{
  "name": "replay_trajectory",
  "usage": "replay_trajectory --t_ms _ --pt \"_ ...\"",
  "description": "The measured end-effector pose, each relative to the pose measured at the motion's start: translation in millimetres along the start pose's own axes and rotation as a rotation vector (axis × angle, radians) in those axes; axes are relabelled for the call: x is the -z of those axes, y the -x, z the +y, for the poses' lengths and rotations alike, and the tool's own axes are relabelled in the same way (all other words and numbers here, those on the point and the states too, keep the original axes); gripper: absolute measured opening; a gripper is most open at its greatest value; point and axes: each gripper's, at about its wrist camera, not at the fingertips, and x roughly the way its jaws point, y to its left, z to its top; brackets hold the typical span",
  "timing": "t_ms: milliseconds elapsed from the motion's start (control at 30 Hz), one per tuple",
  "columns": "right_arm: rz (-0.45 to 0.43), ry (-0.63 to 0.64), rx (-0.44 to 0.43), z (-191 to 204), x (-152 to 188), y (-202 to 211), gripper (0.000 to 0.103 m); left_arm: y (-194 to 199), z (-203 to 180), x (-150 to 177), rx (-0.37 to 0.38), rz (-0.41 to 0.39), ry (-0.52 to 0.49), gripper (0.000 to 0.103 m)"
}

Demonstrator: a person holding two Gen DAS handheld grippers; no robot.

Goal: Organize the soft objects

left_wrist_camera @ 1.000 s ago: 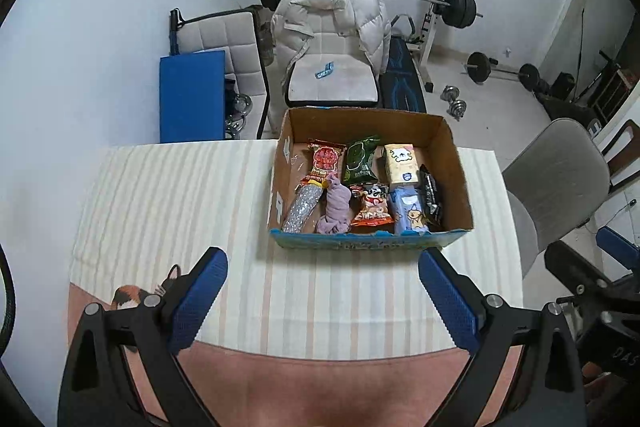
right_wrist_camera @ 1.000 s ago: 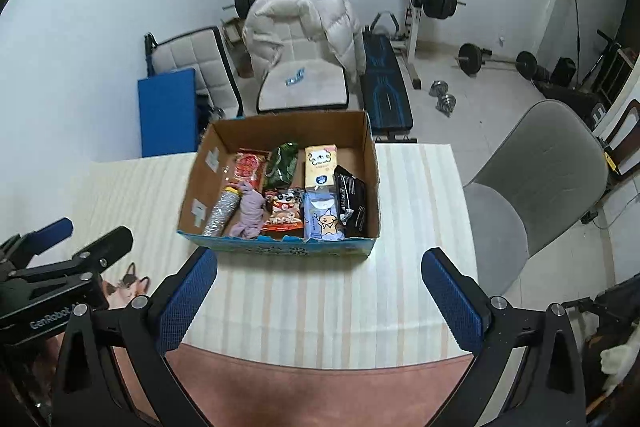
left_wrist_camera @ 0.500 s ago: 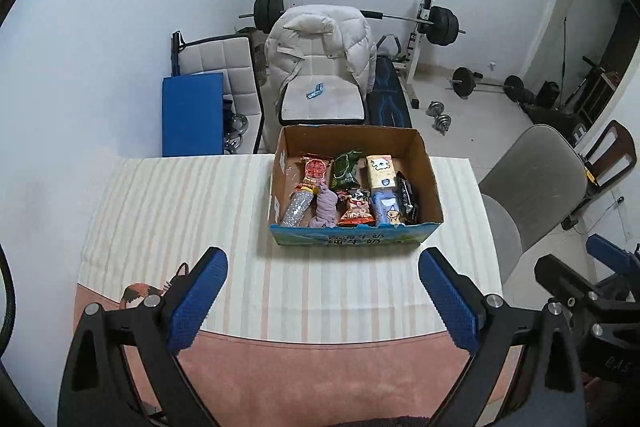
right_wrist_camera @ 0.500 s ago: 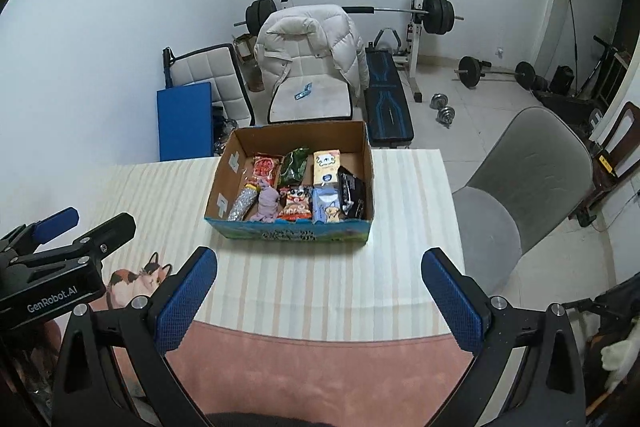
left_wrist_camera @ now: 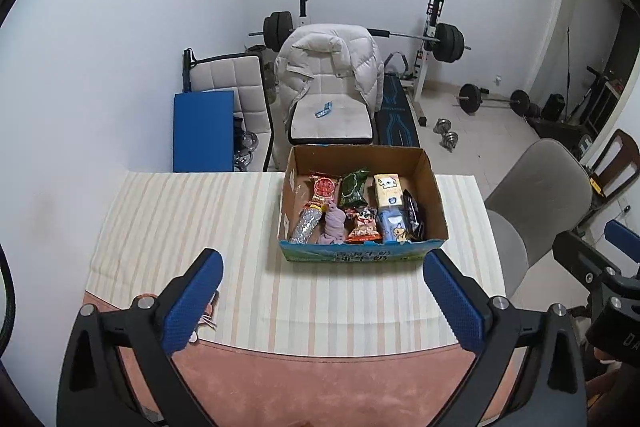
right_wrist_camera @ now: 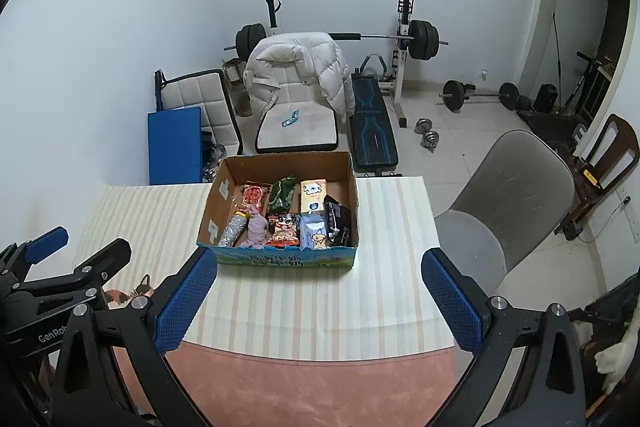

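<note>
A cardboard box [left_wrist_camera: 362, 251] on the striped table [left_wrist_camera: 180, 219] holds snack packets [left_wrist_camera: 353, 189] and a purple cloth [left_wrist_camera: 334, 225]; left gripper [left_wrist_camera: 320, 303] and right gripper [right_wrist_camera: 316, 303] hover well short, both spread wide and empty

light: we see even, soft indoor light on the cardboard box [left_wrist_camera: 362, 211] | shadows: faint beside it | focus: sharp | edges: we see strong fisheye bending, black corner vignette

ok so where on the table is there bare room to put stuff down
Bare striped cloth lies left of the cardboard box, and a band runs between the box front and the near edge. A narrower strip lies right of the box. Inside the box the packets sit packed close.
</note>
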Motion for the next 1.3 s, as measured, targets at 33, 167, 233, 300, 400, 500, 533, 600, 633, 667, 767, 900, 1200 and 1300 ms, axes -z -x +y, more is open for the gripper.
replay_trajectory --t_ms 33,167,233,300,400,500,533,600,633,667,767,900,1200,1300 --pt "-0.002 0.001 -0.002 0.2 -0.6 1.5 0.103 0.6 1.1 -0.5 0.0 -0.002 0.004 0.103" --pt "-0.011 -0.001 0.004 -0.3 -3.2 4.3 0.103 2.0 4.6 -1.4 0.0 -0.011 0.015 0.103" --pt "-0.018 -0.002 0.012 -1.4 -4.4 5.5 0.103 3.3 5.2 -1.1 0.001 -0.015 0.016 0.103" --pt "-0.02 -0.003 0.015 -3.0 -5.6 8.0 0.103 3.8 5.2 -0.8 0.003 -0.013 0.016 0.103" --pt "-0.02 -0.001 0.016 -4.0 -6.4 8.8 0.103 4.7 4.9 -0.6 0.004 -0.013 0.017 0.103" --pt "-0.02 -0.002 0.015 -3.9 -6.6 8.7 0.103 4.7 4.0 -0.9 0.004 -0.016 0.013 0.103" --pt "-0.02 -0.001 0.016 -3.9 -6.5 8.6 0.103 5.1 3.8 -0.9 0.003 -0.017 0.011 0.103" --pt "-0.021 0.0 0.017 -3.8 -6.4 8.6 0.103 5.7 3.5 -0.3 0.007 -0.015 0.011 0.103" --pt "-0.022 -0.001 0.018 -4.2 -6.9 9.3 0.103 6.0 3.7 -0.1 0.009 -0.015 0.012 0.103" --pt "-0.021 -0.001 0.018 -4.4 -7.0 9.4 0.103 6.3 3.4 0.2 0.009 -0.015 0.012 0.103" --pt "-0.022 0.0 0.017 -4.6 -6.8 9.6 0.103 5.9 3.6 0.4 0.011 -0.011 0.011 0.103" --pt "-0.019 -0.004 0.016 -6.2 -7.1 10.8 0.103 5.6 3.8 0.2 0.01 -0.011 0.01 0.103" --pt "-0.025 -0.001 0.024 -6.6 -8.0 11.1 0.103 4.6 5.1 2.4 0.009 -0.011 0.009 0.103" --pt "-0.026 -0.003 0.026 -6.5 -8.0 11.4 0.103 4.7 4.8 2.3 0.009 -0.011 0.012 0.103"
